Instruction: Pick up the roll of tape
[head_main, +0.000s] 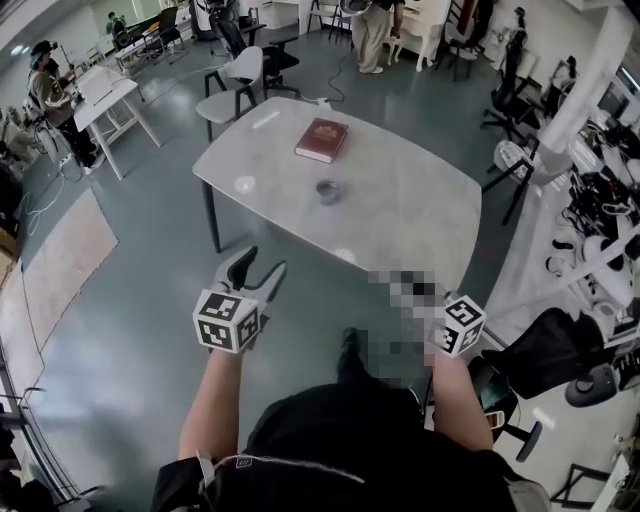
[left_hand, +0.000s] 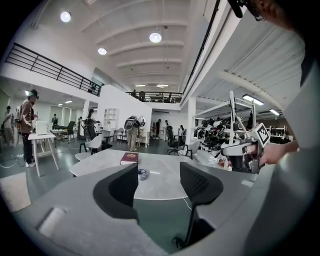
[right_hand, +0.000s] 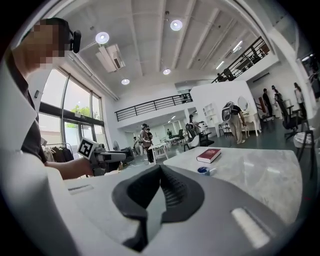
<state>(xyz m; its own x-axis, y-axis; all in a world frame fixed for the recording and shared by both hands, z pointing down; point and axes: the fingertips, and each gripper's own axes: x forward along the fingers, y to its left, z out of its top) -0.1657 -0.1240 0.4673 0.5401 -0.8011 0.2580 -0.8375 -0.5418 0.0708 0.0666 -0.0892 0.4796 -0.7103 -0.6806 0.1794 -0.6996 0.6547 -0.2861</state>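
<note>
Both hang well short of the tape roll (head_main: 328, 191): left hand-held gripper (head_main: 265, 261) released, right hand-held gripper (right_hand: 159, 172) clenched empty.

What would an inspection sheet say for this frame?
Surface: pale table, mostly bare.
Job's things: roll of tape lies near the table's middle, untouched.
Clutter: red book, beyond the tape, apart from it.
Grippers: left gripper open, empty, short of the table; right gripper shut, empty.
Cables: thin white cable hangs below the table's near edge.
Surroundings: grey floor, office chair past the table, person at a white desk far left.
</note>
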